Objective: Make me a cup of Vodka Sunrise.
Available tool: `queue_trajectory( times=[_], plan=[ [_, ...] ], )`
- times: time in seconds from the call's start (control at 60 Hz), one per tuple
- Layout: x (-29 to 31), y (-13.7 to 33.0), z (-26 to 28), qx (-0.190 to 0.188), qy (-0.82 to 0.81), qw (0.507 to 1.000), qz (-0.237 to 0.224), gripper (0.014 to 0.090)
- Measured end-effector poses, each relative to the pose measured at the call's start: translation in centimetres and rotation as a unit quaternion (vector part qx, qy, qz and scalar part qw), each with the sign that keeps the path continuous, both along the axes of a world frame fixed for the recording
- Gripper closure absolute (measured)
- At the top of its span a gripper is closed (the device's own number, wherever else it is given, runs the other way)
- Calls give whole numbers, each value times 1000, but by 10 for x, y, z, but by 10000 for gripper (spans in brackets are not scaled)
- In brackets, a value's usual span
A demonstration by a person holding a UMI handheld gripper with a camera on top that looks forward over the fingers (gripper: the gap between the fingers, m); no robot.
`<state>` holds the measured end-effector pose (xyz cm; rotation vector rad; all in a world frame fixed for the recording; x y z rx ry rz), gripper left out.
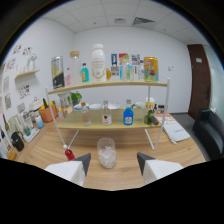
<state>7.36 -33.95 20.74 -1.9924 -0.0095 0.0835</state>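
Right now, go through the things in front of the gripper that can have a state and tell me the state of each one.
gripper: open, holding nothing.
glass: upright on the table, ahead of the fingers, with what looks like ice inside.
blue bottle: upright on the lower shelf.
clear bottle: upright on the lower shelf, cap on.
large white jug: upright on the top shelf.
door: shut.

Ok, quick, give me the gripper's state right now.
Gripper: open, holding nothing; the glass stands on the table just ahead, between the fingers.
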Motion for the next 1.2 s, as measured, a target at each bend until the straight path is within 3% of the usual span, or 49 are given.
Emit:
queue_trajectory(
  times=[0.15,0.35,0.55,0.683,0.833,0.983,1.2],
  plan=[
    [43,23,70,30,16,999,-5,187],
    [104,85,158,103,16,994,-20,187],
    [138,153,189,125,10,992,-23,199],
    [140,191,185,120,21,992,-22,212],
    [143,219,185,117,28,992,-22,287],
    [141,236,180,112,25,993,-18,496],
    [140,239,181,120,6,993,-15,523]
  ],
)
